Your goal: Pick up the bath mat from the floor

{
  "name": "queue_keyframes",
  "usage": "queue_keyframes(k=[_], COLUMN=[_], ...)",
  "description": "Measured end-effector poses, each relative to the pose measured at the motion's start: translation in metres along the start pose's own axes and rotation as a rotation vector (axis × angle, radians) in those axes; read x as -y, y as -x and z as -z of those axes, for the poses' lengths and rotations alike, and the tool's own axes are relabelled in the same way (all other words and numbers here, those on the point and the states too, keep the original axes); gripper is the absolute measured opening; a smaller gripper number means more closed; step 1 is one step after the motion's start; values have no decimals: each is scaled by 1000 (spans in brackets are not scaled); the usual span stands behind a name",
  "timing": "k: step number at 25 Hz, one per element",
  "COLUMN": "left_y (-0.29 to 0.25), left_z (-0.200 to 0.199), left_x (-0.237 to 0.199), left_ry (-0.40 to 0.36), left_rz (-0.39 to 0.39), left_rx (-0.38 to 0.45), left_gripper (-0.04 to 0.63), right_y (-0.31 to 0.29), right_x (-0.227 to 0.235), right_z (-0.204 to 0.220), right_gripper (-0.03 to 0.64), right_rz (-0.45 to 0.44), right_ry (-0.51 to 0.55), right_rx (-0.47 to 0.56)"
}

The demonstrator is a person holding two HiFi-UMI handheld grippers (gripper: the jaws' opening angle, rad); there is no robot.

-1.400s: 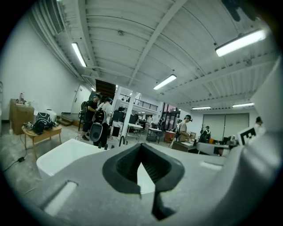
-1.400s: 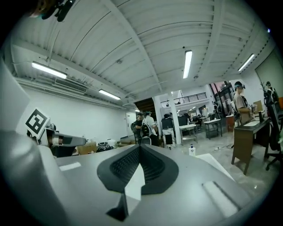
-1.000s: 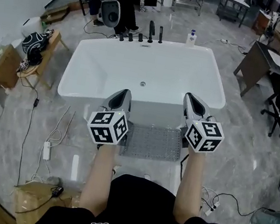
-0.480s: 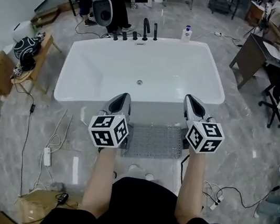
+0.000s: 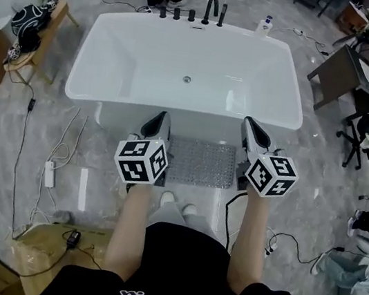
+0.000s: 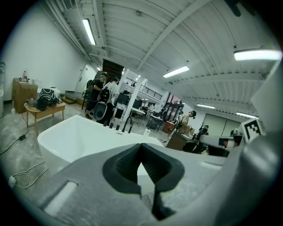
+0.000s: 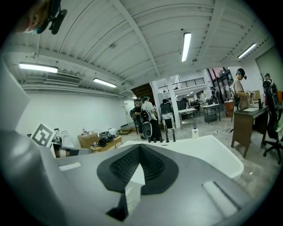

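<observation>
A grey studded bath mat [image 5: 202,161] lies flat on the marble floor against the front of the white bathtub [image 5: 113,68], seen in the head view. My left gripper [image 5: 159,119] hangs above the mat's left end, shut and empty. My right gripper [image 5: 251,128] hovers over the mat's right end, also shut with nothing in it. In both gripper views the jaws [image 6: 142,148] [image 7: 139,150] meet at the tips and point over the tub rim into the room; a sliver of the mat shows through the left one's gap.
Black taps [image 5: 211,8] and a soap bottle [image 5: 264,25] stand at the tub's far rim. Cables and a power strip [image 5: 48,173] lie on the floor at left, more cables [image 5: 280,247] at right. A wooden side table [image 5: 39,31] stands left, desks and an office chair [image 5: 367,125] right.
The head view has moved closer to the tub and tilted further down; the mat and tub have shifted up in the picture. Both grippers stay shut, hovering over the mat's ends.
</observation>
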State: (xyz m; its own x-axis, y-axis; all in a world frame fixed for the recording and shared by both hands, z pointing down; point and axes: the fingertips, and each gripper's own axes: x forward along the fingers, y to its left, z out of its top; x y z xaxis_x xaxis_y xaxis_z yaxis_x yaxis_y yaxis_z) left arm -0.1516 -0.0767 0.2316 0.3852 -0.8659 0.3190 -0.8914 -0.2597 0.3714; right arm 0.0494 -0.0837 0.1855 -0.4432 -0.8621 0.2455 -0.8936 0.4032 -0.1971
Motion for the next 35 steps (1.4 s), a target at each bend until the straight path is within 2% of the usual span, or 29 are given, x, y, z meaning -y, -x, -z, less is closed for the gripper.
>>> queue_keyframes(k=[3,7,15,19,23,27,35], left_y=[-4,-13,-34,-49,-67,-95,-158], left_z=[14,32,72,109,158,212,346], left_x=[-23,-31,-34,-31,-36,-40,-71], left_ry=[32,54,73,76,85,63,42], left_rz=[-22,-19,-55,-96,-143,-135,-168], left_rx=[-35,-66,-148,-204,-280,-360,-493], left_gripper=[3,3,3,3,3,3,3], right_y=[-11,-12,-1,0,-5,-15,-44], right_x=[-4,-1,35,64,93,128,195], right_z=[5,24,66,100,151,208,366], right_gripper=[6,6,6,6,6,6,6], right_rz=[9,28,68,63,42,39,44], right_ry=[10,3,-45,-92,-138,-168,-202], right_rx=[-23,-64,-134,-183,-260,-317,-449])
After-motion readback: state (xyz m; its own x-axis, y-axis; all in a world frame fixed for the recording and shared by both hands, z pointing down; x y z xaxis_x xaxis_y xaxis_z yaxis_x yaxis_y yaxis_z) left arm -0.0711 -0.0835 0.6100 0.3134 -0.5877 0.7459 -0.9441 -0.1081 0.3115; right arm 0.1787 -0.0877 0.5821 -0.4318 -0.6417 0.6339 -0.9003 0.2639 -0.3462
